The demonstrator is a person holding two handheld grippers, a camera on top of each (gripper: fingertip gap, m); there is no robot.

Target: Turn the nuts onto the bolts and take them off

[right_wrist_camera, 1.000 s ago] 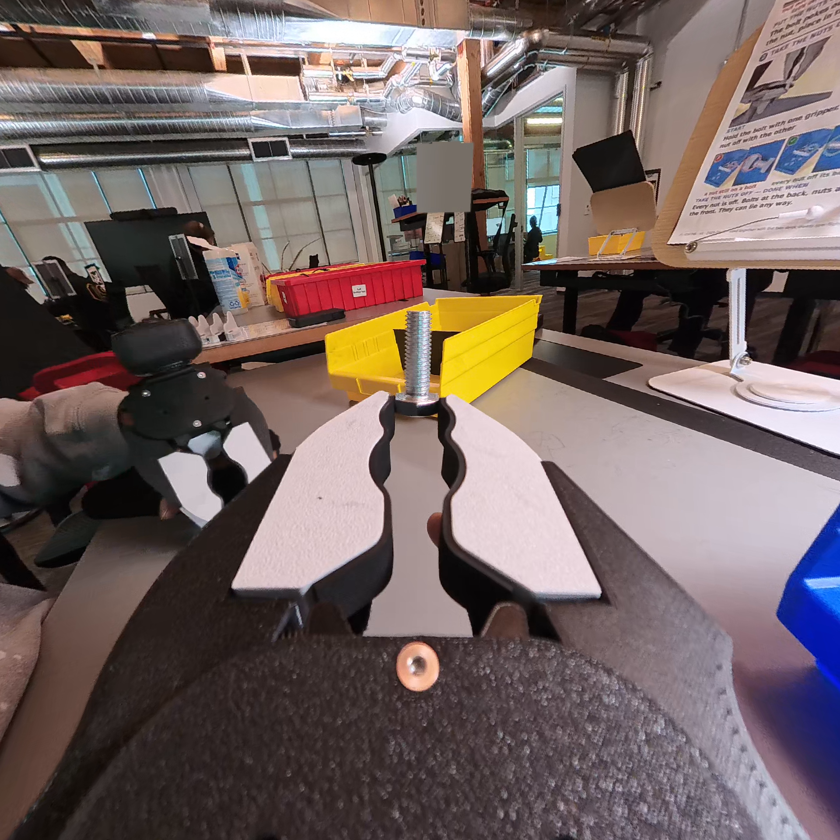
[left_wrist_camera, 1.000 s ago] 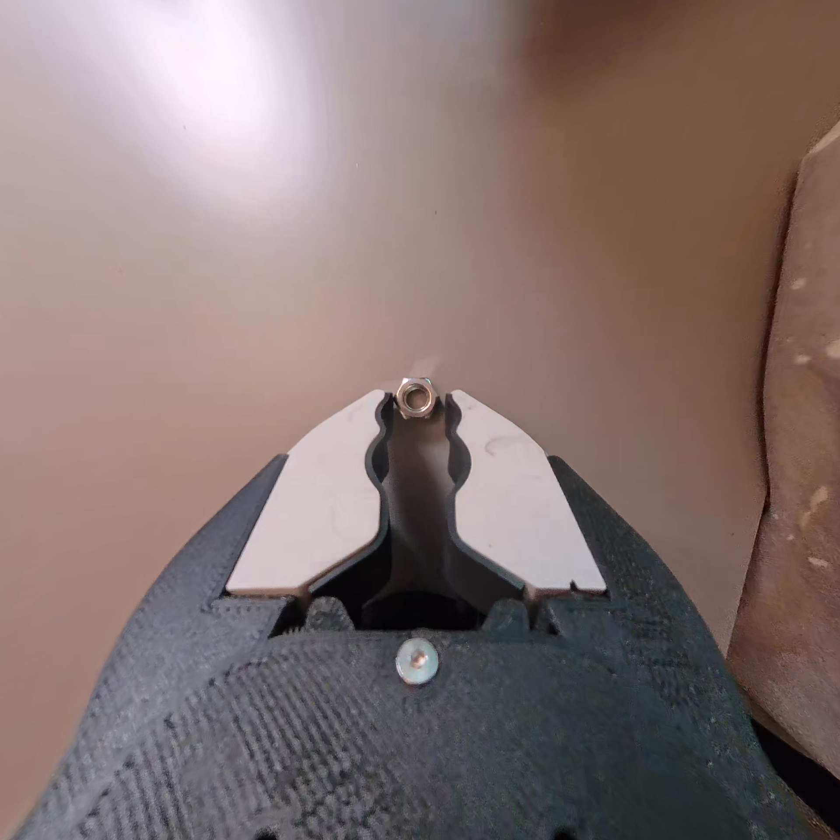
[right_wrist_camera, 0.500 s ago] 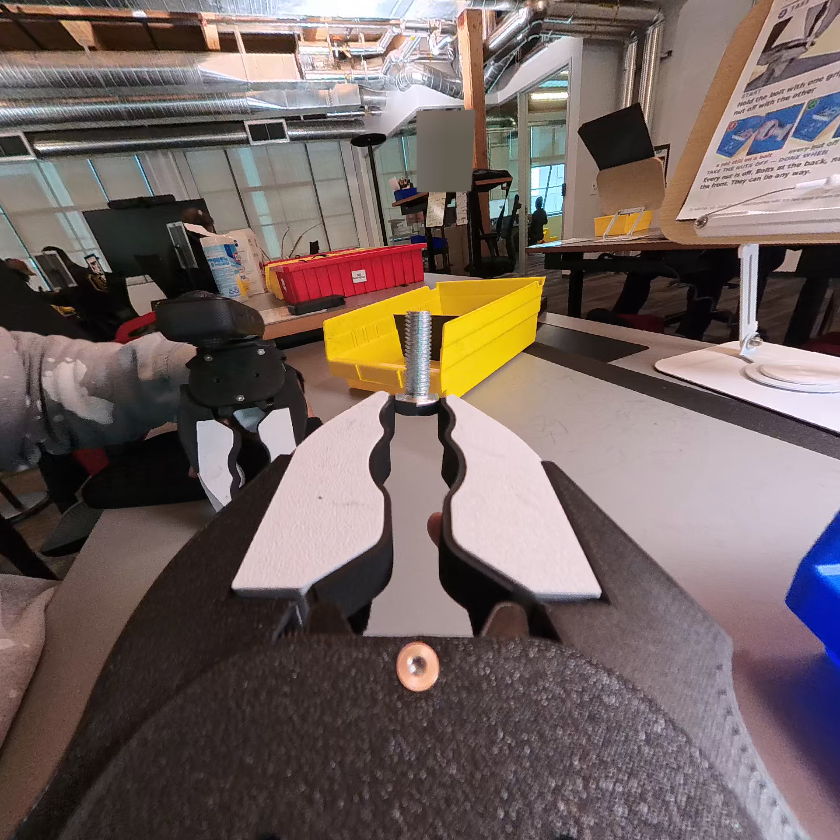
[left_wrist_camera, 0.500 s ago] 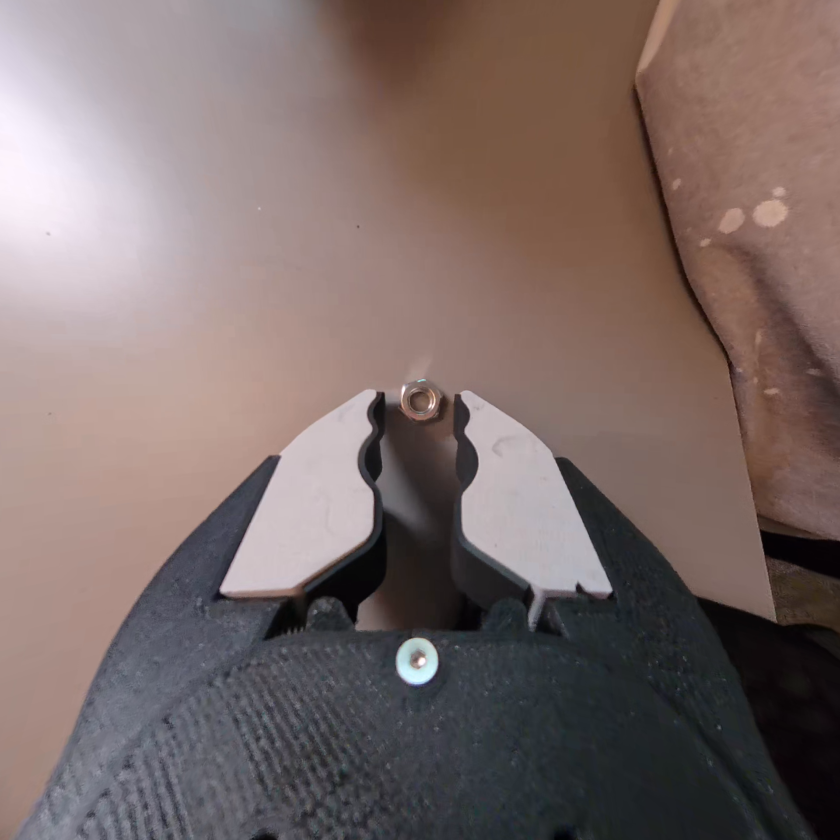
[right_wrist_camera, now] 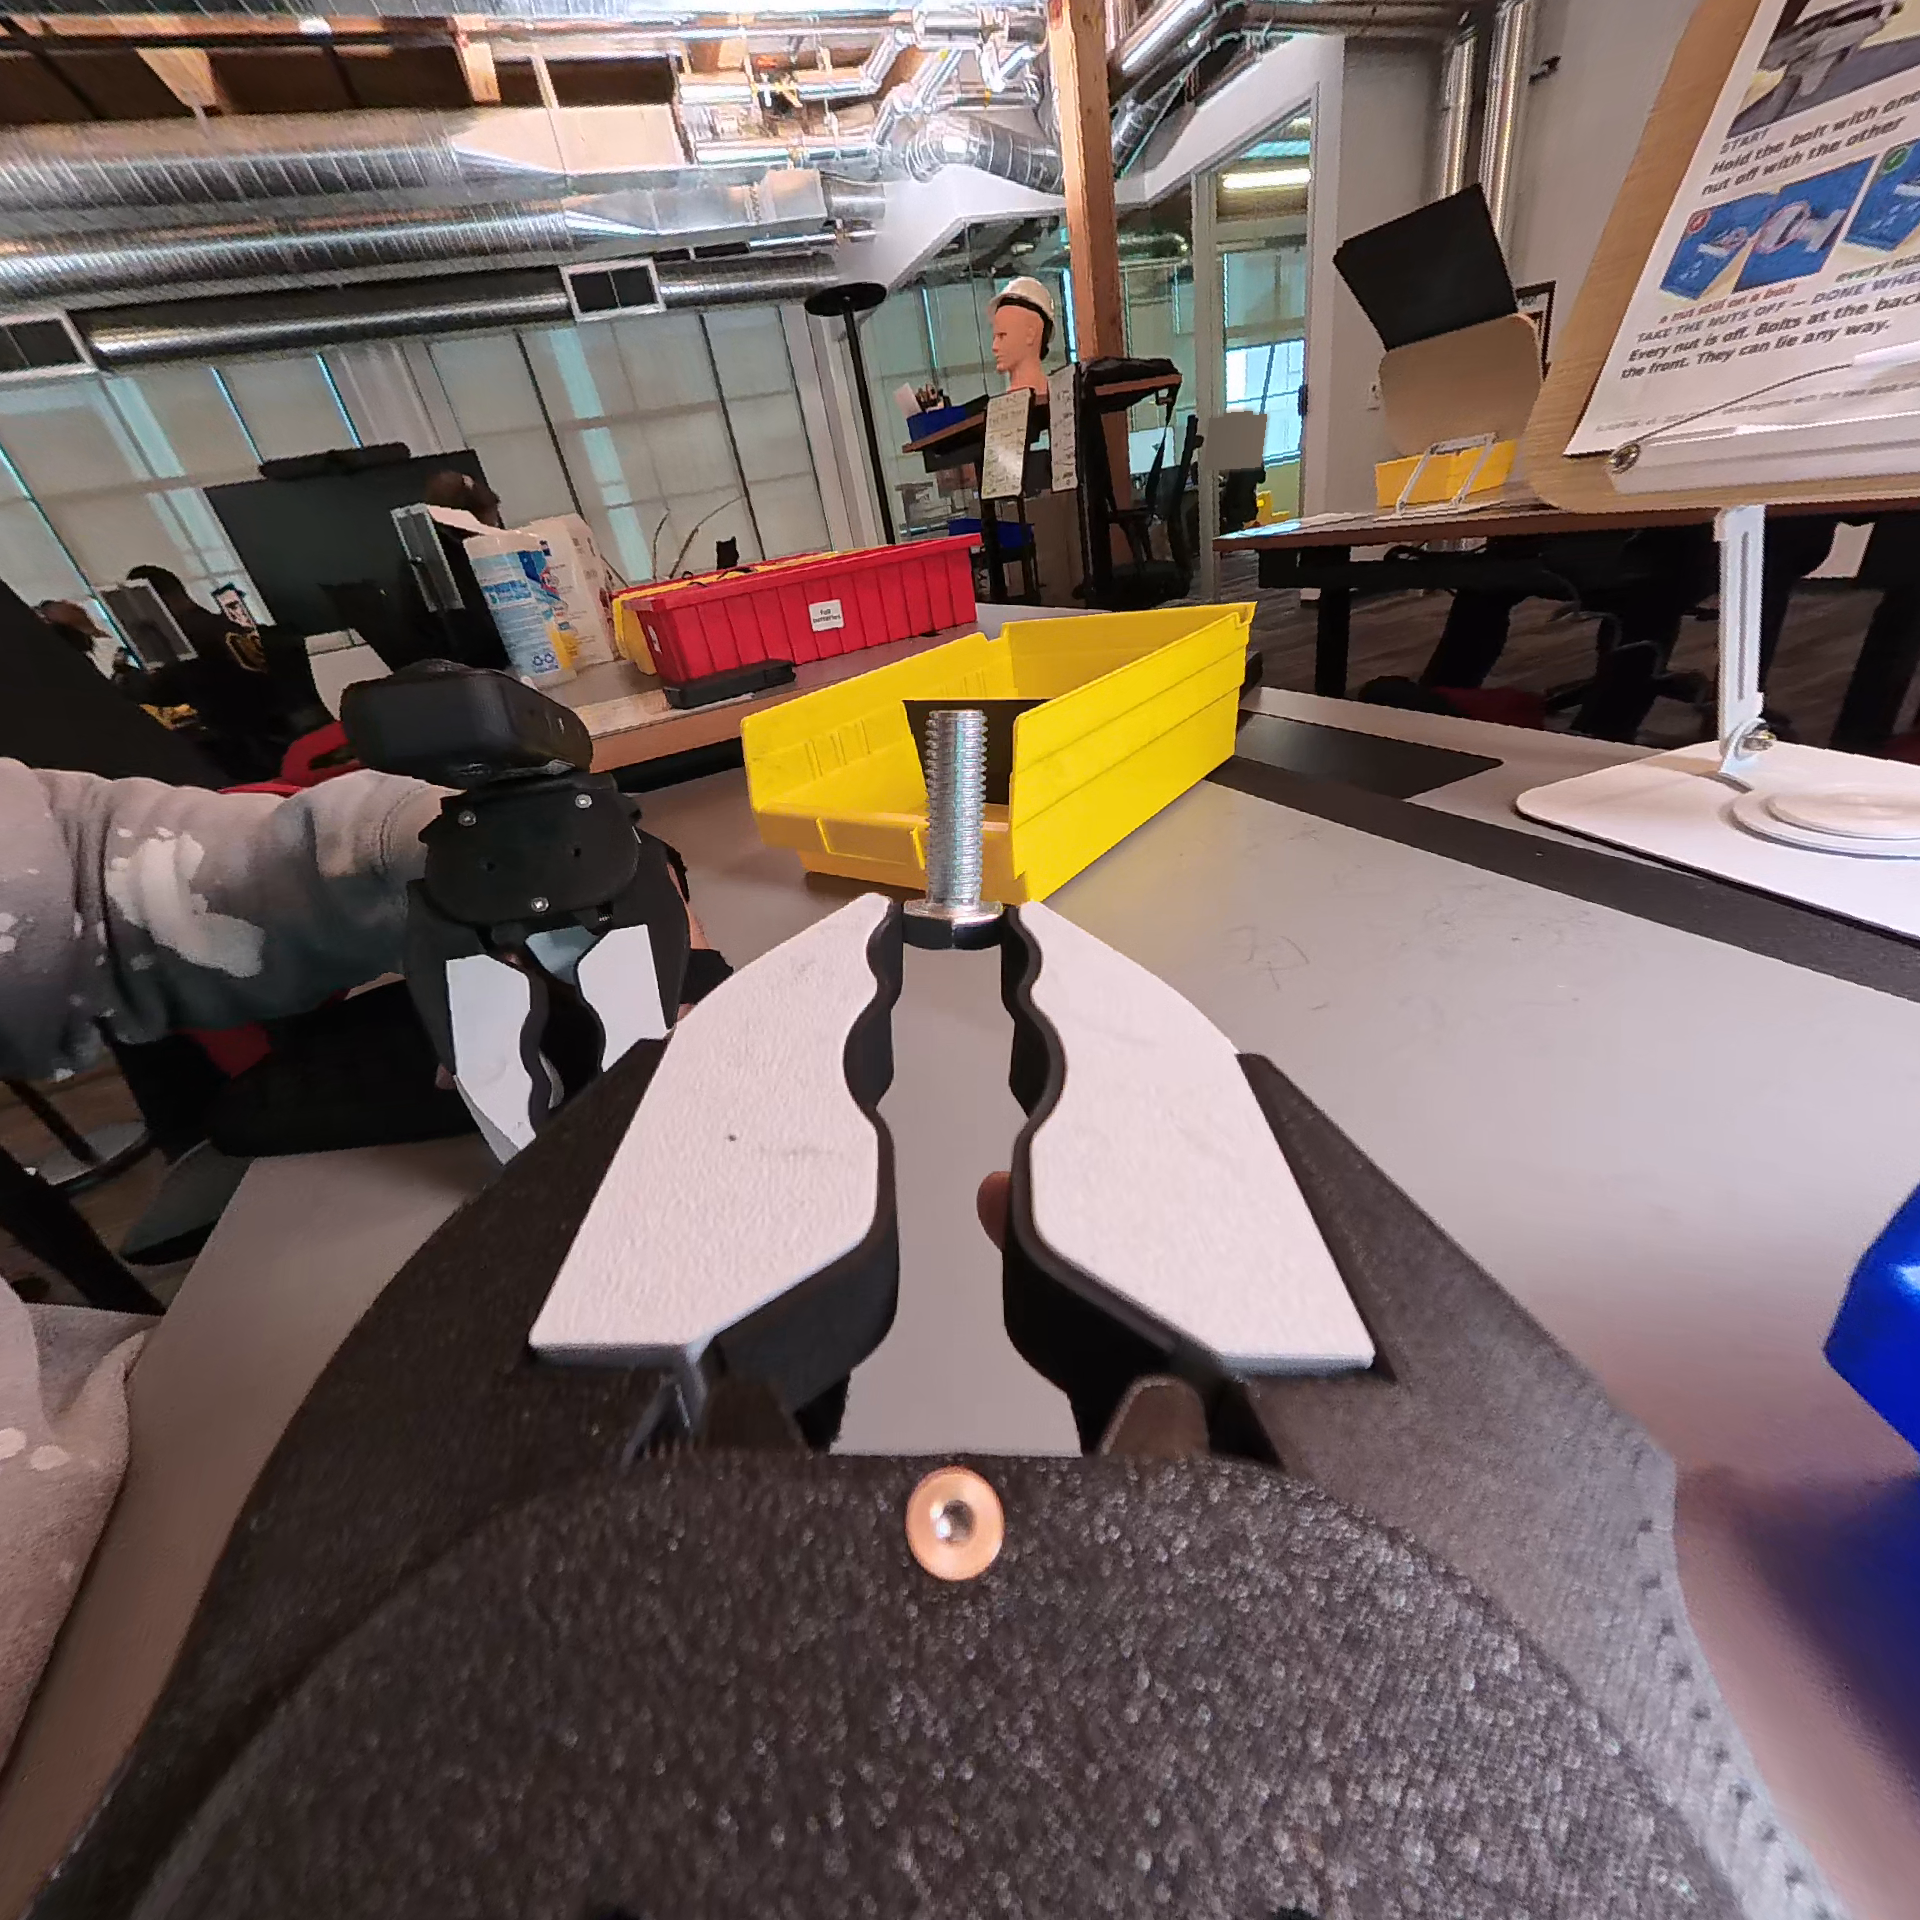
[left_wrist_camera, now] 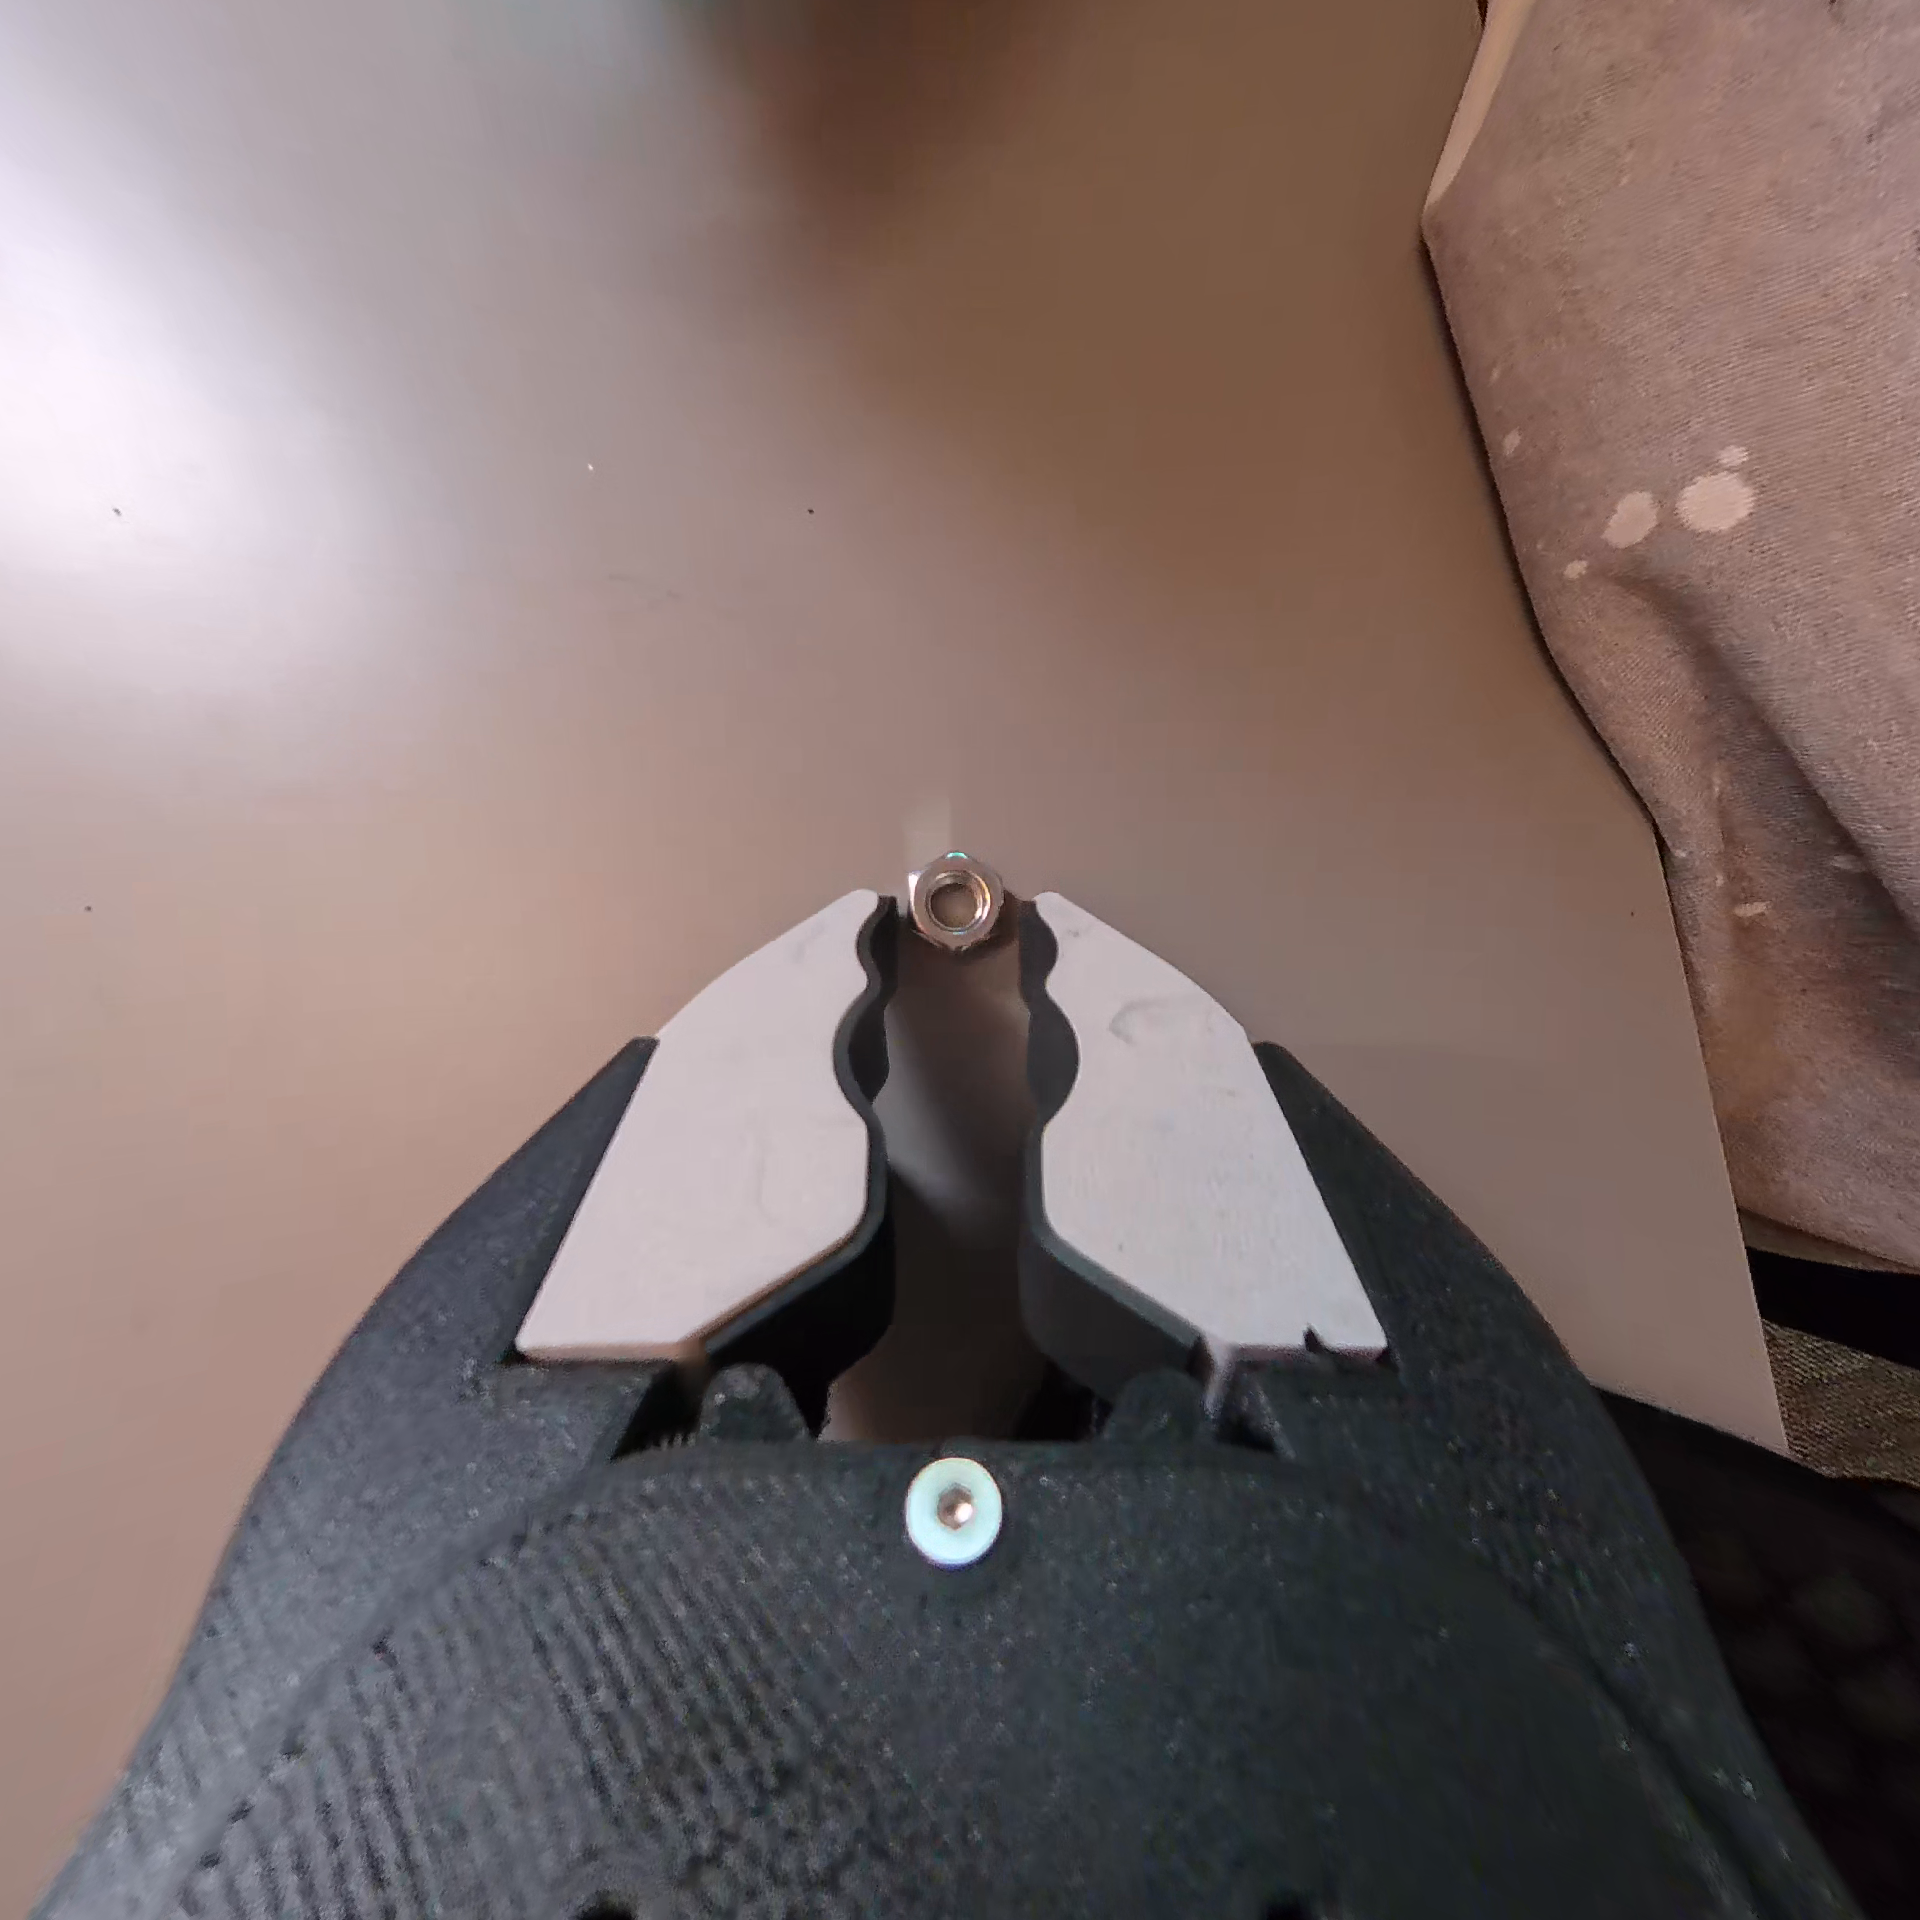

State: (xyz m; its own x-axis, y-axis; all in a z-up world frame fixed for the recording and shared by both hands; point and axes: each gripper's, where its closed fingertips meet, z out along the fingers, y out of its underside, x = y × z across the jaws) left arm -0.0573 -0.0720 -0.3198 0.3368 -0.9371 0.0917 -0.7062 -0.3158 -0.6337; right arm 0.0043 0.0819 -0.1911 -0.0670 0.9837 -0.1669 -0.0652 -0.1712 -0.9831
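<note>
A: In the left wrist view, our left tool (left_wrist_camera: 954,906) pinches the nut (left_wrist_camera: 953,906) by its flats at the very tips, bore facing us, above the worktop (left_wrist_camera: 520,623).

B: It looks small, hard and slick; we judge only the flats give purchase.

A: In the right wrist view, our right tool (right_wrist_camera: 953,920) clamps the bolt (right_wrist_camera: 956,805) by its hex head, threads upright before the yellow bin (right_wrist_camera: 1132,717).

B: Rigid steel; we'd keep hold of the head.

Silver nut (left_wrist_camera: 953,907); silver bolt (right_wrist_camera: 956,810); yellow bin (right_wrist_camera: 1049,748); red bin (right_wrist_camera: 800,613); bleach-spotted grey sleeve (right_wrist_camera: 156,894).
</note>
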